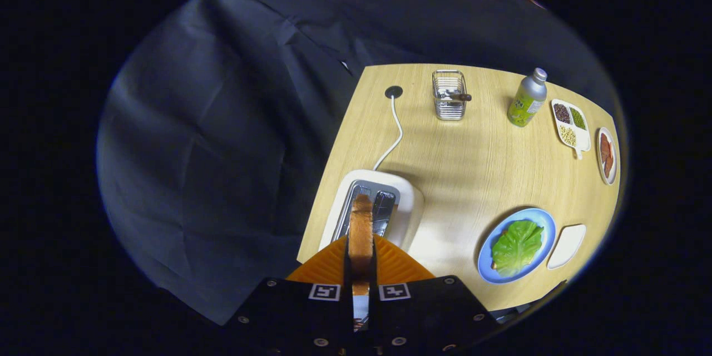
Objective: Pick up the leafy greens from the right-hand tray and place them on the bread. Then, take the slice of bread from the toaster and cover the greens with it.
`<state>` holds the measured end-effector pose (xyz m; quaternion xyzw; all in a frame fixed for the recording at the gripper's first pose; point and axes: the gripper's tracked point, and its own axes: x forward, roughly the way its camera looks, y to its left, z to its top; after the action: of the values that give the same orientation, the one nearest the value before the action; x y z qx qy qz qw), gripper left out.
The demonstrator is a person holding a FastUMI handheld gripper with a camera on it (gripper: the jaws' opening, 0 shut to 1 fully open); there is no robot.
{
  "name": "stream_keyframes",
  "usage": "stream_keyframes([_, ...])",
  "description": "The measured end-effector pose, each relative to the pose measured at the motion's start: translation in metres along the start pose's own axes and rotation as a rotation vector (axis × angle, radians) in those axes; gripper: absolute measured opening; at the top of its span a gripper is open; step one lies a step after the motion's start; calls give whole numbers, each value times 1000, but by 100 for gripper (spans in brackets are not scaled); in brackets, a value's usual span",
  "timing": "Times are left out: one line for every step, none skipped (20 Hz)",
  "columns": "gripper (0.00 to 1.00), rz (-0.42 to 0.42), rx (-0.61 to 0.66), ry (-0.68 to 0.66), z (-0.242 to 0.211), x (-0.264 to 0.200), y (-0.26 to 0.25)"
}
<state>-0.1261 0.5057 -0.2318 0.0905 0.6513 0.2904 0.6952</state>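
My gripper [360, 258] is shut on a slice of toasted bread [361, 228], held on edge between both fingers. The slice hangs above the white toaster [409, 200], just over its slots, near the table's left edge. To the right, a blue plate [542, 219] carries the leafy greens [517, 247] laid over a bread slice, of which only a sliver peeks out at the near end. Beside the plate lies a small white tray [567, 245] with nothing on it.
The toaster's white cord [396, 133] runs to a hole in the wooden table [473, 161]. At the far side stand a wire basket [449, 94], a green bottle [527, 99], a divided dish of beans [570, 122] and a plate of reddish slices [607, 156].
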Motion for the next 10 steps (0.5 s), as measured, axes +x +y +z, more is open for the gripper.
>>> stream_keyframes([11,10,9,-14,1,-10,-6])
stream_keyframes([11,22,20,-30,1,-21,-10])
stream_keyframes([11,31,28,-46,2,-31,-16])
stream_keyframes([11,35,35,-62,4,-40,-24])
stream_keyframes([11,35,41,-79,3,-49,-33])
stream_keyframes([11,35,46,-93,1,-56,-44])
stream_keyframes([11,33,57,-104,-2,-62,-56])
stream_keyframes([11,36,70,-113,-5,-65,-66])
stream_keyframes([11,37,88,-121,-7,-70,-76])
stream_keyframes([11,40,104,-123,-12,-73,-86])
